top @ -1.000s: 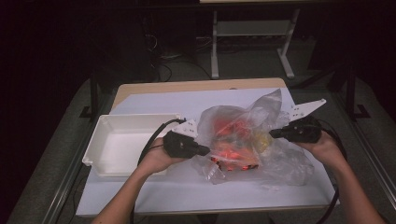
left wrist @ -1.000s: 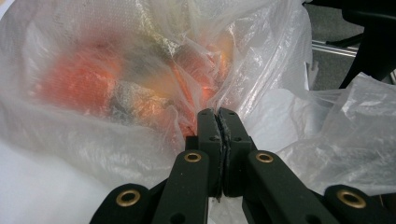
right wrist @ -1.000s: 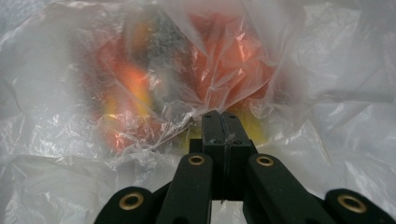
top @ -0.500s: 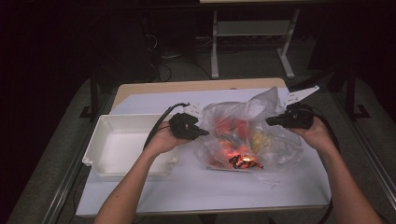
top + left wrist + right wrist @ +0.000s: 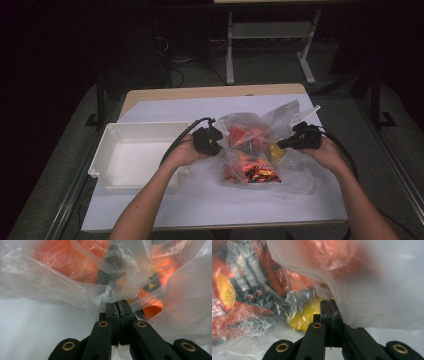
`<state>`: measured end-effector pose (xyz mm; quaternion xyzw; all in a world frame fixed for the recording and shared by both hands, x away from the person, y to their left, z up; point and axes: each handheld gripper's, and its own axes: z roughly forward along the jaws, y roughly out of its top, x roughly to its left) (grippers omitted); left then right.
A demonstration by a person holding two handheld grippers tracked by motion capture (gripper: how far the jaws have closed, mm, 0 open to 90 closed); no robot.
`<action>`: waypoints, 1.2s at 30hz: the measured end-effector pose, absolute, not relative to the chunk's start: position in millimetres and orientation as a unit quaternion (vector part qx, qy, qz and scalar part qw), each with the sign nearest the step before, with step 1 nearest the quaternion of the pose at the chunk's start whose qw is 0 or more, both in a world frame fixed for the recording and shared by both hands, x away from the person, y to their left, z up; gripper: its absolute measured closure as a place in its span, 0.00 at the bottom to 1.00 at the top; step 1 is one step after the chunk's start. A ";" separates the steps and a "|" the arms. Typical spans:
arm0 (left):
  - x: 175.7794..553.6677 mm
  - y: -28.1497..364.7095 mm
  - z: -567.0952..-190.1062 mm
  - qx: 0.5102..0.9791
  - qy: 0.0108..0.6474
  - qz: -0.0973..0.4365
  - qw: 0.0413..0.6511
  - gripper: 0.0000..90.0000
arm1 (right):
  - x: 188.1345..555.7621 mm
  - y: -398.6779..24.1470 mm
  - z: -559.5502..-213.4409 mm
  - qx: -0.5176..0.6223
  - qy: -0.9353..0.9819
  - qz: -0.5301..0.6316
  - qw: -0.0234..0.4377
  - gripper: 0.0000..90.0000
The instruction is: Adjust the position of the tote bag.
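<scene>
A clear plastic bag (image 5: 252, 150) with red and orange snack packets (image 5: 257, 172) and a yellow item (image 5: 276, 150) inside lies on the white sheet. My left gripper (image 5: 219, 143) is shut on the bag's film at its left side; the film is pinched between the closed jaws in the left gripper view (image 5: 119, 305). At the bag's right side my right gripper (image 5: 281, 144) is shut on the film too, a thin fold caught between its jaws (image 5: 332, 305). The yellow item (image 5: 308, 312) shows just beyond those jaws.
An empty white tray (image 5: 112, 152) stands on the left of the white sheet (image 5: 200, 200), close to my left hand. The wooden table edge (image 5: 210, 91) lies behind. Table legs and cables stand on the dark floor beyond.
Both grippers have moved away from me and come down with the bag. The bag has slid farther onto the table and sits lower and flatter.
</scene>
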<state>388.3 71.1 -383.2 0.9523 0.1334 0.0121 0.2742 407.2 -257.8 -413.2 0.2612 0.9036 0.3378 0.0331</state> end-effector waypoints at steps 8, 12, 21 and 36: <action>384.5 52.8 -388.6 0.961 0.115 0.009 0.252 0.99 | 397.0 -258.2 -406.7 0.252 0.908 0.332 0.029 1.00; 383.2 41.3 -392.0 0.963 0.104 0.009 0.247 0.99 | 393.5 -262.8 -404.8 0.249 0.912 0.325 0.031 1.00; 380.5 33.8 -393.2 0.965 0.096 0.007 0.244 0.99 | 384.7 -288.0 -408.3 0.281 0.899 0.336 0.034 0.99; 365.8 51.2 -377.1 0.955 0.109 0.011 0.275 0.98 | 362.8 -293.2 -385.4 0.265 0.887 0.373 0.063 0.82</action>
